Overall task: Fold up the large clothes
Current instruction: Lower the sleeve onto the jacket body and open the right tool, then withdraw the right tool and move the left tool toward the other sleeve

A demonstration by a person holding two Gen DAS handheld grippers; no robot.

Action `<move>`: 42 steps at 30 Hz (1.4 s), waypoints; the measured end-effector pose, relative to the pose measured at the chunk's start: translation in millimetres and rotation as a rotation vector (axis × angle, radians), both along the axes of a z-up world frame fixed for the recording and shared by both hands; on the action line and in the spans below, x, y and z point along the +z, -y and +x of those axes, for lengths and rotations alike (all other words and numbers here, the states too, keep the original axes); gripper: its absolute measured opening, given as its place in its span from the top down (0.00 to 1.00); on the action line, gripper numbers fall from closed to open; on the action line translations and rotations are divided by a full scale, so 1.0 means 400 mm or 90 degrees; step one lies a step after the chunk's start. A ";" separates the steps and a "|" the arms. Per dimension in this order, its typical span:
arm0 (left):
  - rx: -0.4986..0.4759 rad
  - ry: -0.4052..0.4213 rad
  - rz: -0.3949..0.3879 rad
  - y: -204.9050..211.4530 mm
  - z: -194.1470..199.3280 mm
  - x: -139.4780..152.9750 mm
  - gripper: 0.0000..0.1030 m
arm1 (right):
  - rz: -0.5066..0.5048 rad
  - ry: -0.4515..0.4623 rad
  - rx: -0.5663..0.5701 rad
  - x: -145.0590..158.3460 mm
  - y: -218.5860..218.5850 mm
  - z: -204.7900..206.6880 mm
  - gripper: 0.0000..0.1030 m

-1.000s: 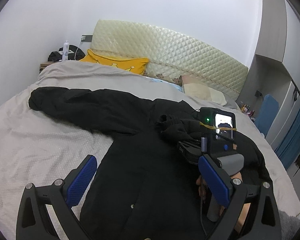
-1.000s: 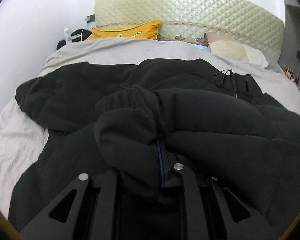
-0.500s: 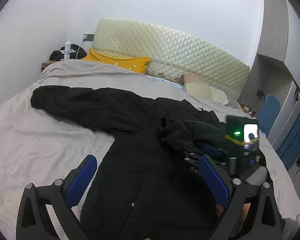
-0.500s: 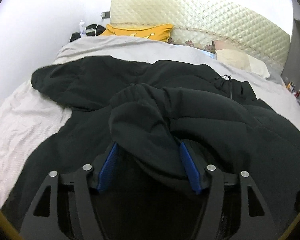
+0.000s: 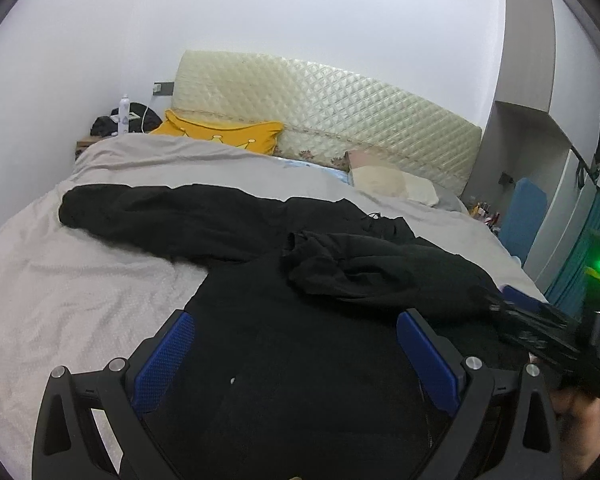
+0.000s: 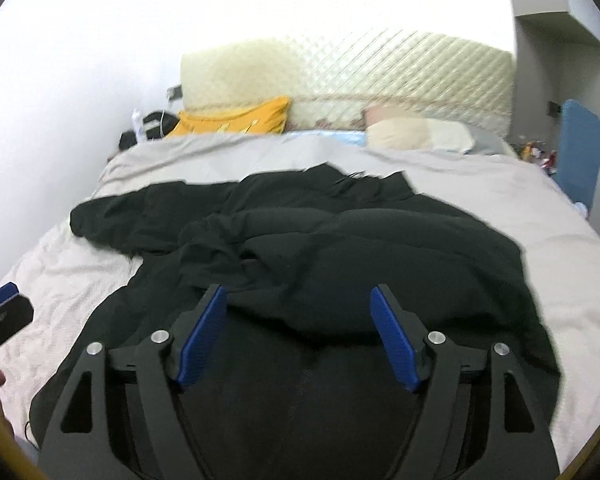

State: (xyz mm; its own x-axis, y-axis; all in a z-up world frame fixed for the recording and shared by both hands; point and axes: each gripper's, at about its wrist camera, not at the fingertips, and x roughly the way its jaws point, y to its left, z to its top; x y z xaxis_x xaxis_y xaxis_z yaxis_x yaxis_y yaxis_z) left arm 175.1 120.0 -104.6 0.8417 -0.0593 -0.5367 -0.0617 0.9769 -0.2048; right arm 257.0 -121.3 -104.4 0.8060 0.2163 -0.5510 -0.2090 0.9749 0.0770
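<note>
The right gripper [image 6: 298, 334] is opening, empty, having just dropped the sleeve [image 5: 364, 268] across the black coat [image 6: 300, 264] mid-frame; probably that fold is done. The left gripper [image 5: 296, 354] is hanging apart.

A bed [image 5: 60, 280] with a wrinkled grey cover filled most of both views. A cream quilted headboard [image 5: 320, 108] stood against the white wall. A yellow cushion [image 5: 220, 136] leaned at its left end, and a pale pillow [image 5: 392, 184] lay toward the right. Left of the cushion a white bottle [image 5: 124, 114] stood beside a dark bag [image 5: 104, 125]. A blue panel [image 5: 526, 212] stood at the far right, near grey-and-white cupboards [image 5: 532, 40].
</note>
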 end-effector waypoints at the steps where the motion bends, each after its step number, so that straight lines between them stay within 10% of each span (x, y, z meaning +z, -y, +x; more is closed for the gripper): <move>1: 0.002 0.006 0.007 0.006 -0.013 0.006 0.01 | 0.004 0.007 -0.008 0.011 0.021 -0.022 0.27; 25: -0.069 0.021 0.049 0.119 -0.093 -0.011 0.01 | 0.023 0.115 -0.115 0.103 0.242 -0.477 0.12; 27: -0.074 0.013 0.042 0.125 -0.083 -0.022 0.01 | 0.044 0.126 -0.146 0.099 0.258 -0.493 0.00; 42: -0.103 -0.027 0.029 0.061 -0.003 0.051 0.01 | 0.031 0.148 -0.143 0.082 0.266 -0.496 0.00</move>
State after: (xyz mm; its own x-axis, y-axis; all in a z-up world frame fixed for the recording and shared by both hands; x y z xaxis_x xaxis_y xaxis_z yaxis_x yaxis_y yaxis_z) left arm 174.0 95.6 -84.4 0.7996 -0.1673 -0.5767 0.0898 0.9829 -0.1606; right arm 58.5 -227.6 -71.7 0.9398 0.0404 -0.3394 -0.0068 0.9950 0.0995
